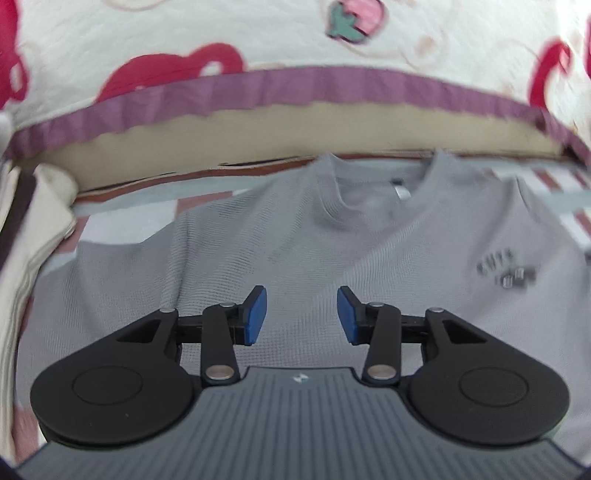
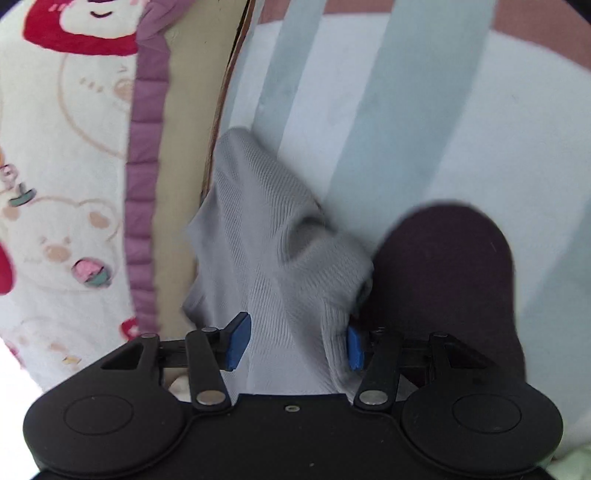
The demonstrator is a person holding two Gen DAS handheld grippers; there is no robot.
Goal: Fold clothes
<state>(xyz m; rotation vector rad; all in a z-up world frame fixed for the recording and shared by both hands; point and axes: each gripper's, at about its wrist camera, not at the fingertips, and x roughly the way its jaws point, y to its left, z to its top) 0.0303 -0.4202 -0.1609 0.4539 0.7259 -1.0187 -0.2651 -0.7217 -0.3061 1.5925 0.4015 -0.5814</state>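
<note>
Bedding fills most of what we see: a striped sheet point(image 2: 388, 122) in pale blue, white and dusky red covers the bed, and along its edge lies a cream blanket point(image 1: 184, 33) with a purple border, printed with red cartoon figures, bears and a strawberry. On the sheet the grey waffle-knit shirt point(image 1: 295, 251) lies spread front-up in the left wrist view, its round neck toward the blanket. Dark lettering sits on its chest point(image 1: 506, 269), but it is too blurred for us to read. A small label shows inside the collar point(image 1: 400, 192), also unreadable.

In the right wrist view we see a bunched part of that shirt point(image 2: 280, 236) rising between the right tongs point(image 2: 295, 341), whose blue pads stand apart; fabric lies against the right-hand pad, while the other is clear of it, so the tongs are released. A dark rounded shape point(image 2: 447, 266) lies just beside the cloth; we cannot tell what it is.

Our left tongs point(image 1: 301, 317) hang over the shirt's lower front, parted, with nothing between them. A small pale logo point(image 1: 298, 378) marks their grey housing.
</note>
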